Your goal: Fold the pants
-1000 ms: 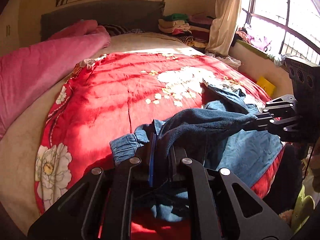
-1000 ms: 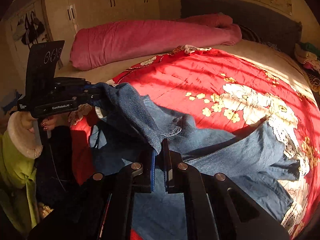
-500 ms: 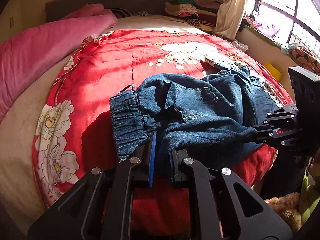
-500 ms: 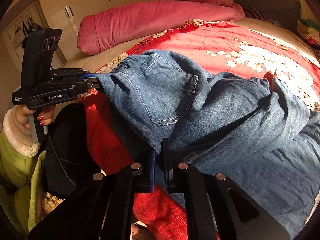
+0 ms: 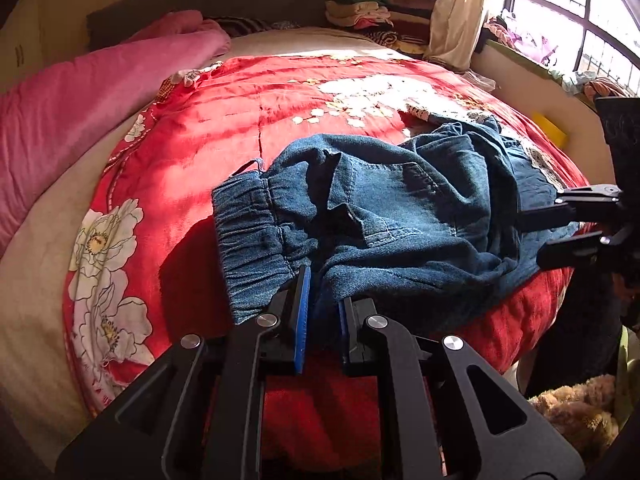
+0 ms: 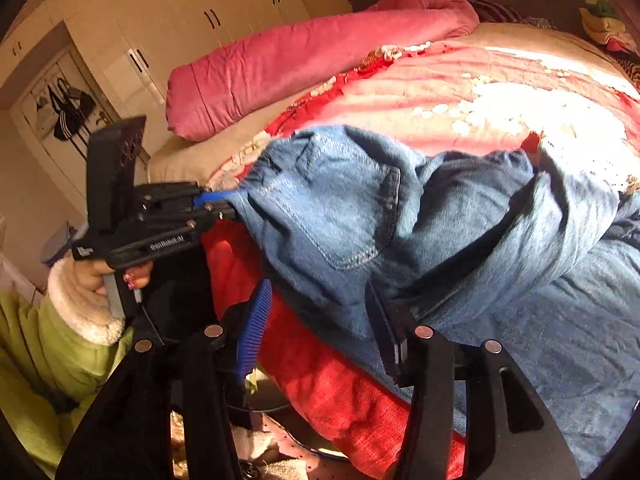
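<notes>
Now the right tongs point(image 6: 320, 320) have sprung apart, dropping the pants point(image 5: 400, 220) on the bed point(image 5: 200, 140); the left tongs point(image 5: 322, 300) stay clamped on the waistband, fold laid.

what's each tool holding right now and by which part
The left tool grips the jeans by the edge of the elastic waistband. The right tool is open and holds nothing.

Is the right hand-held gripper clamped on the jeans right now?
No. The right hand-held gripper has its jaws spread wide, with the jeans lying loose on the bed.
</notes>
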A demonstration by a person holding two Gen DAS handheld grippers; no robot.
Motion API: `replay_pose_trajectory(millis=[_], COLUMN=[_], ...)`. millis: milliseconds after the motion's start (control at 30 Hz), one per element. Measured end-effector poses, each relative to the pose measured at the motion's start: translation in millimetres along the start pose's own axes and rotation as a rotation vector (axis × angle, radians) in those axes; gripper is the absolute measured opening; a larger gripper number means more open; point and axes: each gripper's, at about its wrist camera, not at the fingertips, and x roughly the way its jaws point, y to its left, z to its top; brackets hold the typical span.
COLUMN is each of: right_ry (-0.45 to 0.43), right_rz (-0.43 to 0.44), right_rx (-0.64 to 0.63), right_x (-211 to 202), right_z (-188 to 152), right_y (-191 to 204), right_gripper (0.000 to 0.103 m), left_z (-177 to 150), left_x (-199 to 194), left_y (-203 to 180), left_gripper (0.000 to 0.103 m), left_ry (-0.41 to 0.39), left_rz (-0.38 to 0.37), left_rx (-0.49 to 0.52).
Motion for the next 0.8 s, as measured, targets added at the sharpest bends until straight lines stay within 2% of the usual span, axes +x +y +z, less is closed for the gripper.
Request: replay_pose_trajectory(millis=[133,300,367,467,500,533,567,800], right_ry=[0.02,0.149,0.146,0.156,0.159,0.163,0.162,0.144], right_rz=[-0.068,-0.149,-0.172,-0.209,-0.217,-0.223,-0.225,-0.223], right_rx=[0.003,-0.001,-0.015,-0.049,-0.055,-0.057,-0.057,-0.05], right_x=[18.6,63.6,68.9,73.4,75.0,76.7,77.5,77.5], right_z=[10.3,-5.3,-11.7,-13.1,-12.8,-13.2,-13.9,-13.9], right_y=[-3.2,-14.1,-12.8,-8.6,-8.0,-6.8,-6.9,-7.5], right_gripper=[0.048,0.048,0.049,0.049,0.049,0.049,0.049,0.05], left_z=[-0.2,-0.9,-1.7,-3.0,-3.4,-3.7,-4.0,6.0], left_x=[-1.7,-9.5,-13.2,-16.5,-18.0,-20.3,-23.2,-55.1], left_y=[-3.5,-1.7,-1.9,-7.1,-8.8,-9.3,-8.5,-5.0], left_gripper=[0.006,0.009,0.011,0.014,0.022,0.05,0.059,0.061], left_ry=[0.003,-0.001,0.004,0.013,0.014,0.013,0.008,-0.062], left_rz=[0.007,-0.007,-0.021,-0.002,0.007,0.023,0.04,0.014], left_rx=[0.011,-0.005,-0.008,0.012,0.019,0.021,0.018,-0.027])
